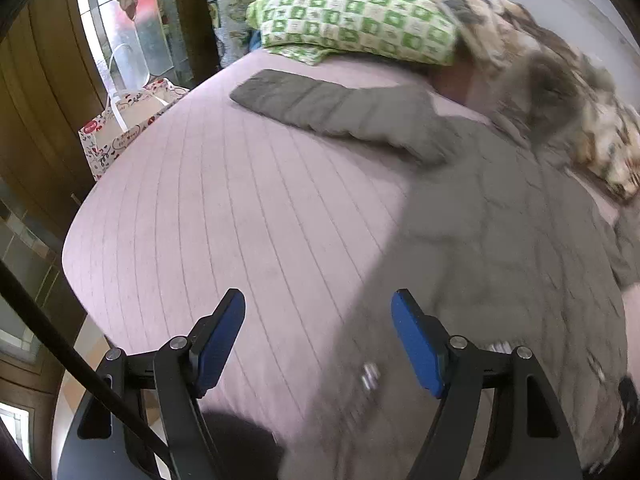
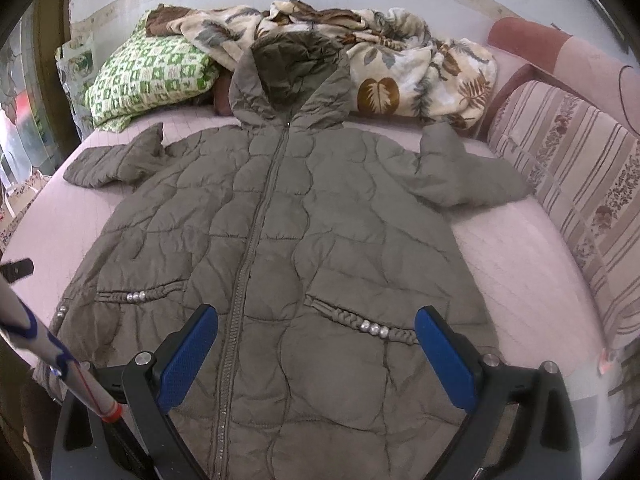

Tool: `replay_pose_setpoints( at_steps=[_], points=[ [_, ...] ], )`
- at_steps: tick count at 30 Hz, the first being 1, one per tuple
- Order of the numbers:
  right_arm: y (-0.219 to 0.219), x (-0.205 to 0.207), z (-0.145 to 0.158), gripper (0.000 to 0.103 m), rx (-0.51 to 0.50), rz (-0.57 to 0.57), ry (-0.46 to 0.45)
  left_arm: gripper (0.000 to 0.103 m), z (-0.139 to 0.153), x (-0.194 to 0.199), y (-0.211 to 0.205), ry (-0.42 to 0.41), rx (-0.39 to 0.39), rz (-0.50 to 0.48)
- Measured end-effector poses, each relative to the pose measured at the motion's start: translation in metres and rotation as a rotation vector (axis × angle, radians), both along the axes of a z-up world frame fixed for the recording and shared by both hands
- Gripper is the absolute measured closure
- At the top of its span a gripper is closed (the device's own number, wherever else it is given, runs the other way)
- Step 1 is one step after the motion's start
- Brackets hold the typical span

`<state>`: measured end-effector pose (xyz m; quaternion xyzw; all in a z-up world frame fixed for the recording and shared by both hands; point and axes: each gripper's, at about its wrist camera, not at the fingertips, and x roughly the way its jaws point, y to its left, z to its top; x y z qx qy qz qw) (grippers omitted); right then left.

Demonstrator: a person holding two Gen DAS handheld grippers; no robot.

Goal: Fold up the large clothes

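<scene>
A large olive-grey quilted hooded jacket (image 2: 304,216) lies flat, front up and zipped, on a pink bed (image 2: 520,264), with both sleeves spread out to the sides. My right gripper (image 2: 316,352) is open and empty above the jacket's lower front, between the two pocket trims. In the left wrist view the jacket (image 1: 500,248) fills the right side and its left sleeve (image 1: 320,108) stretches across the bed (image 1: 208,216). My left gripper (image 1: 318,340) is open and empty above the jacket's left edge.
A green-and-white pillow (image 2: 144,76) and a leaf-print blanket (image 2: 408,68) lie at the head of the bed. A striped cushion (image 2: 576,184) runs along the right side. A patterned bag (image 1: 120,128) stands beside the bed's left edge, near wooden doors.
</scene>
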<state>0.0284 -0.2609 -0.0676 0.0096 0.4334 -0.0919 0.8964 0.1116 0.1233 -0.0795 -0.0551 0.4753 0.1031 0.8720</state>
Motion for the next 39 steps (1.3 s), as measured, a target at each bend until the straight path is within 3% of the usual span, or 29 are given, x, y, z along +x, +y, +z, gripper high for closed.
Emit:
replay_pose_setpoints(
  at_steps=[5,13,19,24,29,35,37,38,39],
  points=[
    [-0.004,0.016,-0.016,0.002,0.005,-0.02,0.041,0.028,-0.01,0.057,0.036,0.0,-0.007,0.041],
    [-0.009,0.042,-0.04,0.002,0.02,-0.05,0.103,0.031,-0.041,0.163,0.101,0.022,-0.121,0.151],
    [-0.012,0.058,-0.055,0.002,0.005,-0.065,0.144,0.031,-0.075,0.233,0.146,0.065,-0.28,0.244],
    [-0.02,0.069,-0.066,0.002,0.001,-0.089,0.167,0.031,-0.091,0.271,0.17,0.036,-0.442,0.277],
    [-0.028,0.08,-0.074,0.002,-0.006,-0.111,0.184,0.031,-0.096,0.301,0.164,0.003,-0.466,0.291],
    [-0.032,0.092,-0.081,0.002,-0.011,-0.128,0.18,0.03,-0.102,0.329,0.16,-0.003,-0.436,0.338],
    [-0.032,0.095,-0.084,0.002,-0.017,-0.129,0.187,0.051,-0.1,0.334,0.16,0.015,-0.404,0.388],
    [-0.033,0.095,-0.086,0.002,-0.019,-0.13,0.19,0.081,-0.098,0.332,0.16,0.027,-0.381,0.418],
    [-0.033,0.095,-0.087,0.002,-0.02,-0.13,0.191,0.087,-0.096,0.33,0.16,0.042,-0.387,0.437]
  ],
)
